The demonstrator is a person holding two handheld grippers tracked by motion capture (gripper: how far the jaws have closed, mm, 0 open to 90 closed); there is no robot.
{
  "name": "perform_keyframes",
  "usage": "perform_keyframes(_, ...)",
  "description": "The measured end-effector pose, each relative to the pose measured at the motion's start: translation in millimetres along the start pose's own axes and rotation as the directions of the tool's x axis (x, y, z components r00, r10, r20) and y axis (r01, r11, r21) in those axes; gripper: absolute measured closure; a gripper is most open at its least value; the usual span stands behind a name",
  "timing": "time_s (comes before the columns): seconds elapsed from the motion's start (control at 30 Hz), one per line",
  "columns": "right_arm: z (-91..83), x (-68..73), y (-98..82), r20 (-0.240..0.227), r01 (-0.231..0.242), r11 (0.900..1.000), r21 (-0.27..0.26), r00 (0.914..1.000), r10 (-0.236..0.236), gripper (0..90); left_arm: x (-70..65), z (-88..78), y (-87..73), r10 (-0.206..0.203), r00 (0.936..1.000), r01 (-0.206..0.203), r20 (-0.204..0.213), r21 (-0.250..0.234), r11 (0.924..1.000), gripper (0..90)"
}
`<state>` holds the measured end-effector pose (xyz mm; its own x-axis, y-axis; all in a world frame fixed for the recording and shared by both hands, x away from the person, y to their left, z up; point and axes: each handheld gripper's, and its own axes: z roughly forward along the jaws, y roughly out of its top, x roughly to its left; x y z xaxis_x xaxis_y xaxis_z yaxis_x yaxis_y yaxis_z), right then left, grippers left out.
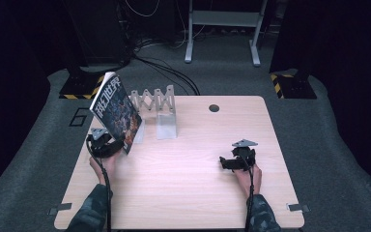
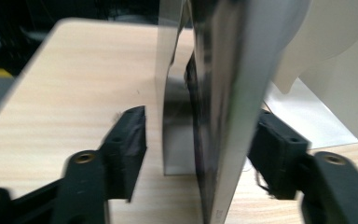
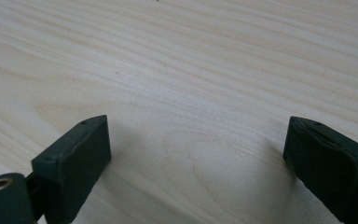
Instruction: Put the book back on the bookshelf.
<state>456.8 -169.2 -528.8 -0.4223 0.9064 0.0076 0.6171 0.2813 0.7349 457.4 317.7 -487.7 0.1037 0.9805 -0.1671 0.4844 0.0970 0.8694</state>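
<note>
2 claws work over a pale wooden table [image 1: 183, 179], one in each of the person's hands. The left claw [image 1: 107, 145] sits at the table's left edge with a book [image 1: 116, 112] standing between its jaws; the book rises tilted, its dark printed cover facing right and toward the camera, its lower edge down by the claw. In the left gripper view the book [image 2: 223, 93] is seen edge-on: the right jaw lies against it, while a narrow gap shows between the left jaw and the book, so the left claw [image 2: 198, 144] is half closed around the book without clearly pinching it. Just behind the book stands a white folding book rack [image 1: 155, 104] with zigzag arms and flat dividers, and one divider [image 2: 317, 116] shows beside the book. The right claw [image 1: 235, 162] rests low over bare table on the right, well apart from the book, its jaws spread wide with nothing between them [image 3: 196, 149].
</note>
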Motion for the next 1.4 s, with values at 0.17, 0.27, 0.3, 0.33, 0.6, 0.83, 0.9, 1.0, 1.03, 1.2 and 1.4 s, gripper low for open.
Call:
perform_keyframes(0.17, -0.2, 0.3, -0.1, 0.0, -0.001, 1.0, 0.001, 1.0, 0.001, 6.9, 1.7, 13.4, -6.7, -0.053, 0.9981, 0.053, 0.029, 0.028, 0.9982, 61.6)
perform_keyframes(0.27, -0.3, 0.5, -0.1, -0.001, -0.002, 1.0, 0.002, 1.0, 0.002, 7.0, 1.2, 16.7, -8.5, -0.084, 0.995, 0.083, 0.054, 0.011, 0.9965, 70.7)
perform_keyframes(0.3, -0.3, 0.4, -0.1, 0.0, 0.0, 1.0, 0.001, 1.0, 0.0, 7.1, 0.7, 17.3, -8.6, -0.086, 0.9943, 0.086, 0.063, 0.011, 0.9963, 73.9)
perform_keyframes(0.33, -0.3, 0.5, -0.1, 0.0, 0.0, 1.0, 0.001, 1.0, 0.0, 7.1, 0.3, 17.9, -8.9, -0.092, 0.9932, 0.091, 0.072, 0.007, 0.9958, 76.5)
perform_keyframes(0.6, -0.3, 0.4, -0.1, -0.002, -0.001, 1.0, 0.0, 1.0, 0.001, 7.3, -2.9, 19.1, -10.9, -0.15, 0.9835, 0.15, 0.101, 0.005, 0.9886, 80.6)
perform_keyframes(0.83, -0.3, 0.2, 0.0, -0.001, 0.003, 1.0, 0.0, 1.0, -0.003, 7.5, -8.6, 21.4, -13.7, -0.204, 0.9695, 0.205, 0.136, 0.005, 0.9788, 80.7)
perform_keyframes(0.9, -0.4, 0.1, 0.0, -0.003, 0.005, 1.0, 0.001, 1.0, -0.005, 7.5, -13.0, 22.0, -15.2, -0.231, 0.9616, 0.233, 0.148, 0.007, 0.9726, 80.7)
perform_keyframes(1.0, -0.4, 0.1, 0.0, -0.004, 0.005, 1.0, 0.001, 1.0, -0.005, 7.5, -16.3, 23.0, -16.1, -0.241, 0.9585, 0.244, 0.152, -0.003, 0.9697, 80.5)
perform_keyframes(1.03, -0.5, 0.1, -0.1, -0.005, 0.006, 1.0, 0.001, 1.0, -0.006, 7.6, -17.6, 23.2, -16.6, -0.245, 0.9582, 0.249, 0.148, -0.009, 0.9685, 80.4)
perform_keyframes(1.2, -0.3, 0.3, 0.0, -0.004, 0.002, 1.0, 0.0, 1.0, -0.002, 7.7, -19.9, 23.8, -19.6, -0.299, 0.9375, 0.305, 0.178, -0.009, 0.9522, 80.8)
perform_keyframes(1.4, -0.5, 0.1, 0.0, -0.006, 0.006, 1.0, 0.001, 1.0, -0.006, 7.7, -20.9, 21.4, -15.9, -0.235, 0.9606, 0.239, 0.149, -0.008, 0.9711, 73.1)
